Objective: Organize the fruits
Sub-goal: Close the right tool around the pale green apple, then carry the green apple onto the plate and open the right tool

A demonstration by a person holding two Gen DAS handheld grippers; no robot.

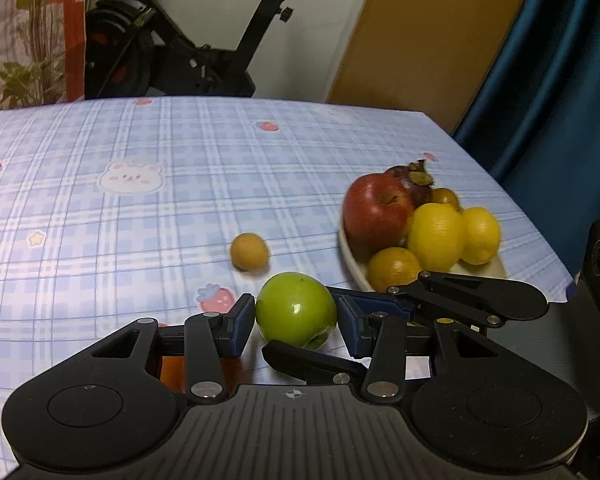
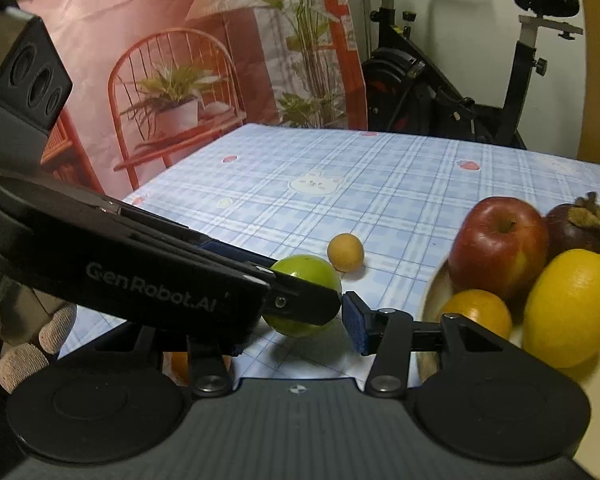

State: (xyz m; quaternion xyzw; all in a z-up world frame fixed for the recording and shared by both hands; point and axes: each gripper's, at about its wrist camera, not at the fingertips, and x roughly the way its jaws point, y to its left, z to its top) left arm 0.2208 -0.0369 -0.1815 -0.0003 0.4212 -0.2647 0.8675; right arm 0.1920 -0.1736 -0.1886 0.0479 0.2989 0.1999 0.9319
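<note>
A green apple (image 1: 296,310) lies on the checked tablecloth between the blue pads of my left gripper (image 1: 296,326); the left pad touches it, the right pad stands a little off. It also shows in the right wrist view (image 2: 306,276). A small yellow-brown fruit (image 1: 249,257) lies just beyond. A white plate (image 1: 350,262) on the right holds a red apple (image 1: 376,212), two lemons, an orange and a mangosteen. My right gripper (image 2: 296,330) is open and empty beside the left gripper, its left finger hidden behind it.
The table's far edge (image 1: 220,98) runs in front of an exercise bike (image 1: 188,52). A blue curtain (image 1: 560,80) hangs at the right. An orange fruit (image 2: 180,364) peeks out under the right gripper. A gloved hand (image 2: 20,344) holds the left gripper.
</note>
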